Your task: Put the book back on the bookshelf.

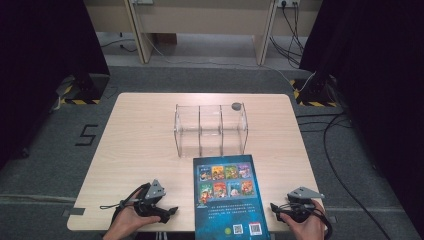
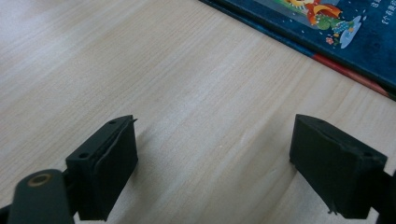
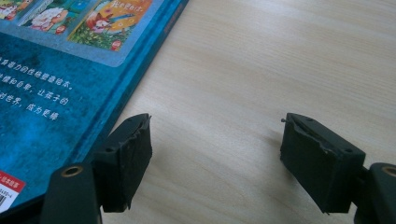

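Down at the bottom edge of the high view there's a hand on each side holding a gripper: the left gripper [image 1: 172, 212] sits at lower left and the right gripper [image 1: 274, 207] at lower right, both low over the table [image 1: 140, 130] with their tips turned in toward the middle. Both are spread wide with nothing in between, just bare wood showing between the black pads in each gripper view. Right between them lies the book [image 1: 228, 200], a blue one flat on its front so the back cover faces up, with two rows of little cartoon pictures and QR codes near the bottom edge. In the right gripper view the book [image 3: 56, 84] fills the upper left, its edge just beside one pad; in the left gripper view the book [image 2: 327, 28] cuts across the upper right corner, a bit further off. Past the book, around the centre of the frame, stands a clear acrylic organizer [image 1: 210, 129] with three compartments, and a small grey thing [image 1: 236, 106] I can't identify is at its far right corner.
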{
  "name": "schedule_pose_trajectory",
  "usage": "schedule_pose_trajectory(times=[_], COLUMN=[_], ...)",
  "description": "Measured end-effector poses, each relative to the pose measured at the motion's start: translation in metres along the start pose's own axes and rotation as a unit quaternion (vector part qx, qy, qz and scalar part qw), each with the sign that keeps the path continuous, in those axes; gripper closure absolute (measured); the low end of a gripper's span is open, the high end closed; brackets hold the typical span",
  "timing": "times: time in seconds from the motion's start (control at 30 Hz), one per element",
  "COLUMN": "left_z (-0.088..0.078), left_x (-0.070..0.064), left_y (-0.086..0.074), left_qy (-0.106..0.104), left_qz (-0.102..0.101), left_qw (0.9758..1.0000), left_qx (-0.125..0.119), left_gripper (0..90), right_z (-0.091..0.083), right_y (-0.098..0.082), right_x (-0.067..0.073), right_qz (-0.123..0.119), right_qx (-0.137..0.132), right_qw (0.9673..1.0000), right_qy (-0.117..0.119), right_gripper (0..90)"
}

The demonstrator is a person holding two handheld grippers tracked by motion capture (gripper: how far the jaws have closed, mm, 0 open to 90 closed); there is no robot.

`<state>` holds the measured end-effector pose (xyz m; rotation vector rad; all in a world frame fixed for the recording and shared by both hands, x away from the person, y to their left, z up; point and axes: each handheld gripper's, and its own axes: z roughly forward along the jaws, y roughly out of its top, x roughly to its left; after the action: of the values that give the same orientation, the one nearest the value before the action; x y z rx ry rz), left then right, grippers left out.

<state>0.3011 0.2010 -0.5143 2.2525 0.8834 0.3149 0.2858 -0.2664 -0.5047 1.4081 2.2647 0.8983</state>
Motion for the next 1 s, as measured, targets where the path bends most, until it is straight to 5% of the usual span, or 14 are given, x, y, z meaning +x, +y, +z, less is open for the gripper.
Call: schedule_pose_trajectory(times=[0.27, 0.4, 0.5, 0.83, 1.0], left_z=[0.002, 0.002, 0.004, 0.011, 0.012], left_x=[-0.005, -0.004, -0.007, -0.025, -0.028], left_y=[0.002, 0.004, 0.005, 0.011, 0.011], left_qy=[-0.007, -0.057, -0.045, -0.069, -0.066], left_qz=[-0.002, -0.052, -0.034, -0.033, -0.016], left_qw=[1.0, 0.9967, 0.9982, 0.9967, 0.9974], left_qx=[-0.003, -0.025, -0.02, -0.029, -0.027], left_gripper=[13.9, 14.4, 15.0, 15.3, 15.2], right_z=[0.005, 0.007, 0.01, 0.021, 0.025], right_y=[0.004, 0.007, 0.008, 0.017, 0.02], right_x=[0.005, 0.01, 0.014, 0.028, 0.034], right_qz=[0.025, 0.024, 0.025, 0.034, 0.031], right_qx=[-0.017, -0.016, -0.02, -0.027, -0.029], right_qw=[0.9982, 0.9977, 0.9968, 0.9945, 0.9937], right_qy=[0.052, 0.06, 0.074, 0.095, 0.103], right_gripper=[29.0, 29.2, 29.2, 29.6, 29.5])
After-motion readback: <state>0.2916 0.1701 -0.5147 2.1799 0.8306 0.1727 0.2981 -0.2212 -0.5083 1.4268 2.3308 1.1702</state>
